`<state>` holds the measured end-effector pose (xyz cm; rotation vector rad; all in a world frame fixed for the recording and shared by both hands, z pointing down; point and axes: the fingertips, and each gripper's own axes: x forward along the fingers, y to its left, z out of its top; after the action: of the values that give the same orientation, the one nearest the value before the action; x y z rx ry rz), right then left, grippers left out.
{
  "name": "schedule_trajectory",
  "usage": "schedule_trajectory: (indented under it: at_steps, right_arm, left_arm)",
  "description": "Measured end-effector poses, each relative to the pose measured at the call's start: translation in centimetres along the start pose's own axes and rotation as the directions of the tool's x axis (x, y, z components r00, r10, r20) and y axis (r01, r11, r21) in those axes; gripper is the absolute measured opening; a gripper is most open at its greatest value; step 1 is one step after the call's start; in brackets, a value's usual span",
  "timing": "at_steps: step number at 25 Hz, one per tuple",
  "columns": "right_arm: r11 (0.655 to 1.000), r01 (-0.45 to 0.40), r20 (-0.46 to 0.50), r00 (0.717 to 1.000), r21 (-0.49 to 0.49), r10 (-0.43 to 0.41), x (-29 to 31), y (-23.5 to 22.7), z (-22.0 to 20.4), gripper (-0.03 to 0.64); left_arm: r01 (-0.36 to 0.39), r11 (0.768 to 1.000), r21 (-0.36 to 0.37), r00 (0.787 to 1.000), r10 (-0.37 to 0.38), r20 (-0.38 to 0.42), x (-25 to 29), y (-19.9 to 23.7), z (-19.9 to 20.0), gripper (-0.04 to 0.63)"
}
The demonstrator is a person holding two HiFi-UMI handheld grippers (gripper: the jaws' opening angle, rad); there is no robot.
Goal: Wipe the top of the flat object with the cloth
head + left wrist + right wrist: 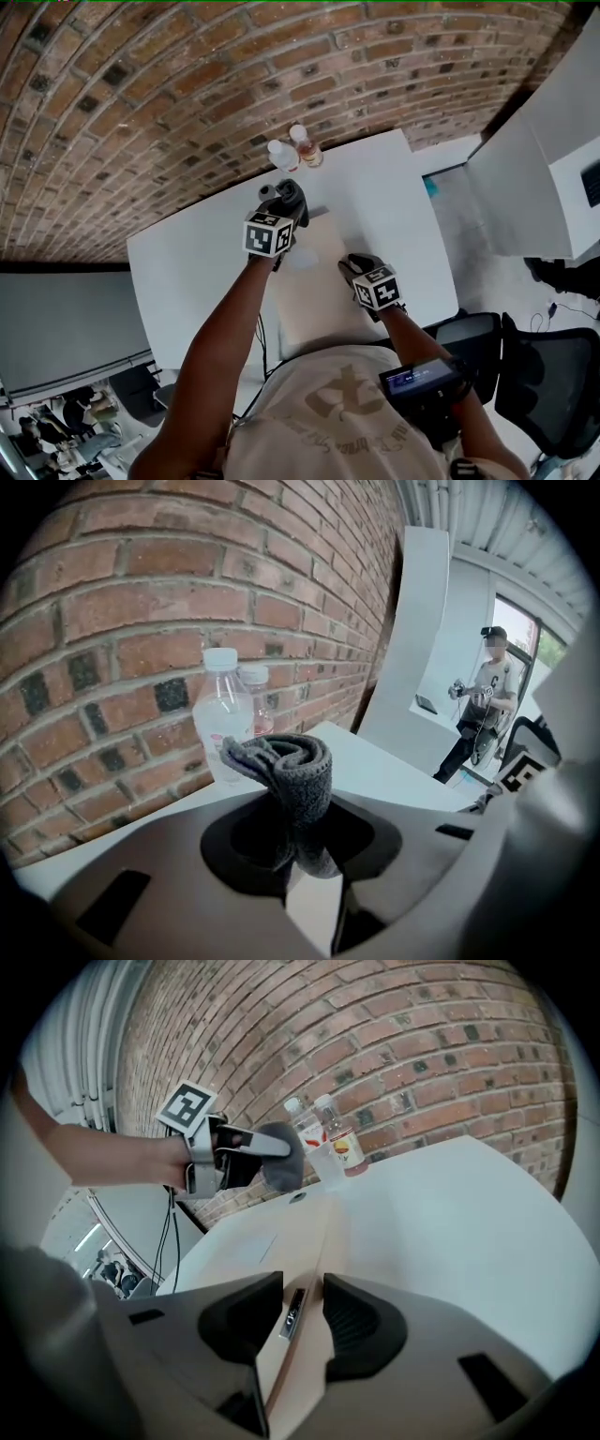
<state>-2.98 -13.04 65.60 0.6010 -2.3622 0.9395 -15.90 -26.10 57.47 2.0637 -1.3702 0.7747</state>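
Note:
A flat beige slab (314,295) lies on the white table (187,272) in front of me. My left gripper (281,208) hovers over its far end, shut on a bunched grey cloth (287,194). In the left gripper view the cloth (286,766) bulges up out of that gripper (302,841), clamped between the pads. In the right gripper view the left gripper (239,1152) and cloth (281,1155) hang above the slab (272,1232). My right gripper (357,268) is at the slab's right edge. Its jaws (302,1307) stand apart astride that edge, with no grip that I can see.
Two clear bottles (292,150) stand at the table's far edge against the brick wall (187,84); they also appear close ahead (225,714). A white cabinet (553,159) is at the right, a black office chair (534,375) at the lower right. A person (487,705) stands far off.

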Motion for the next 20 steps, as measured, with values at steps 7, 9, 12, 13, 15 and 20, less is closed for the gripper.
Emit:
schedule_trajectory:
  at_steps: [7,9,12,13,15,20]
  right_arm:
    - [0.999,-0.015,-0.006,1.0,-0.046,0.015,0.0,0.4,0.4,0.147]
    - [0.999,-0.015,0.001,1.0,-0.045,0.015,-0.1,0.3,0.3,0.147]
    - [0.998,-0.018,0.009,1.0,-0.053,0.018,0.0,0.4,0.3,0.147]
    - [0.998,-0.019,0.01,1.0,-0.062,0.02,0.0,0.4,0.3,0.147]
    - [0.997,-0.017,0.013,1.0,-0.075,0.018,-0.1,0.3,0.4,0.147]
    - [0.998,-0.015,0.018,1.0,-0.066,0.016,-0.1,0.2,0.3,0.147]
  left_arm:
    - [0.094,0.993,0.077,0.992,-0.086,-0.095,5.7,-1.5,0.5,0.107]
    - [0.123,0.987,0.101,0.985,-0.109,-0.131,7.3,-2.2,0.1,0.107]
    - [0.122,0.987,0.103,0.982,-0.105,-0.155,8.5,-1.9,-0.1,0.107]
    - [0.123,0.988,0.09,0.982,-0.108,-0.153,8.7,-1.9,-0.1,0.107]
    - [0.151,0.986,0.067,0.977,-0.138,-0.16,9.2,-2.3,0.0,0.107]
    - [0.233,0.972,0.017,0.944,-0.222,-0.245,10.0,-3.5,-1.2,0.107]
